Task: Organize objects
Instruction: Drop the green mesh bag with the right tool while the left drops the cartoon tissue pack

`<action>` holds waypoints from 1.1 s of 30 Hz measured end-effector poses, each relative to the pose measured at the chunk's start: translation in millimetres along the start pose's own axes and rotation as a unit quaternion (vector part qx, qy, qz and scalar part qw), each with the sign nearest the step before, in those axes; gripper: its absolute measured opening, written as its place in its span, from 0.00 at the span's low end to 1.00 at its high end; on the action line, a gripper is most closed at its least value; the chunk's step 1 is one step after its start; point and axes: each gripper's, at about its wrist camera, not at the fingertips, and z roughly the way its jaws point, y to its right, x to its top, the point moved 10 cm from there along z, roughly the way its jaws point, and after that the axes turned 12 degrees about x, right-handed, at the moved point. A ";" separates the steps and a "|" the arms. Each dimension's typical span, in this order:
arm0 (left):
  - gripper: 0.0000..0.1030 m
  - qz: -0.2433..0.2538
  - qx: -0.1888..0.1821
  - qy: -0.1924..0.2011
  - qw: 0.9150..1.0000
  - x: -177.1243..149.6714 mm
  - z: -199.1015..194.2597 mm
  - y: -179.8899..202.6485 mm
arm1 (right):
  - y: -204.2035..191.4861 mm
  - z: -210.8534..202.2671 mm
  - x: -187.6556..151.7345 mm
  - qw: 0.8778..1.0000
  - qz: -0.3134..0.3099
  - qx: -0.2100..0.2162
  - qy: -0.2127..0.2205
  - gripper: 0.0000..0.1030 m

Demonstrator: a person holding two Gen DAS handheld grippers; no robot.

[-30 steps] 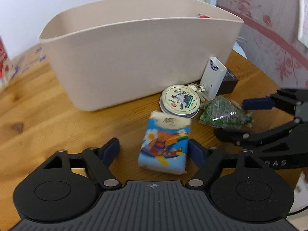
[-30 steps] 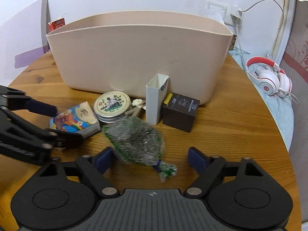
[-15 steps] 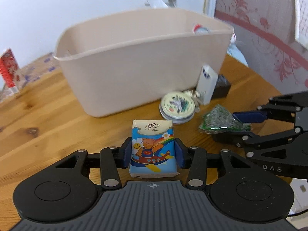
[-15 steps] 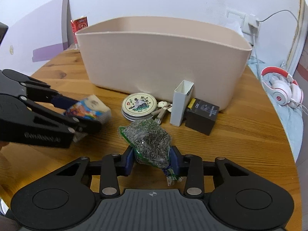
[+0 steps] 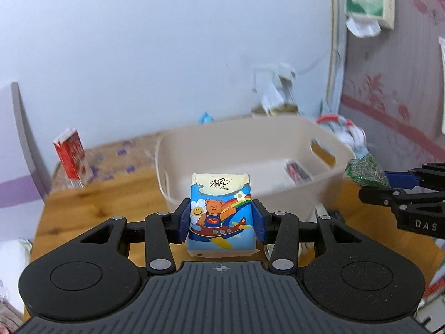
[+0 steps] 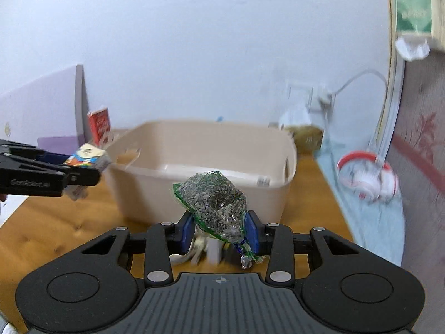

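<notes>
My left gripper is shut on a tissue pack printed with a bear and a rainbow, held in the air in front of the beige bin. My right gripper is shut on a clear bag of green-grey bits, also lifted, near the bin's front wall. In the left wrist view the right gripper with the bag is at the bin's right end. In the right wrist view the left gripper with the pack is at the bin's left end.
A small item lies inside the bin. A red carton stands at the back left of the wooden table. Red and white headphones lie to the right. A white box and other small items stay on the table below the right gripper.
Both grippers have risen from the table with their loads and now stand level with the bin's rim. The bin's inside has come into view.
</notes>
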 end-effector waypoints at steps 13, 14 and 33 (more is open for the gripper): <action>0.44 -0.014 0.008 -0.023 1.000 45.6 92.2 7.2 | 40.4 43.9 82.1 0.999 -0.019 -0.018 0.033 0.36; 0.44 -0.011 0.011 -0.032 0.999 44.8 103.8 9.4 | 43.8 50.0 83.3 0.999 -0.018 -0.018 0.029 0.36; 0.70 0.001 0.013 -0.083 0.996 30.6 151.0 23.5 | 71.1 117.0 55.7 0.999 0.006 -0.015 -0.050 0.59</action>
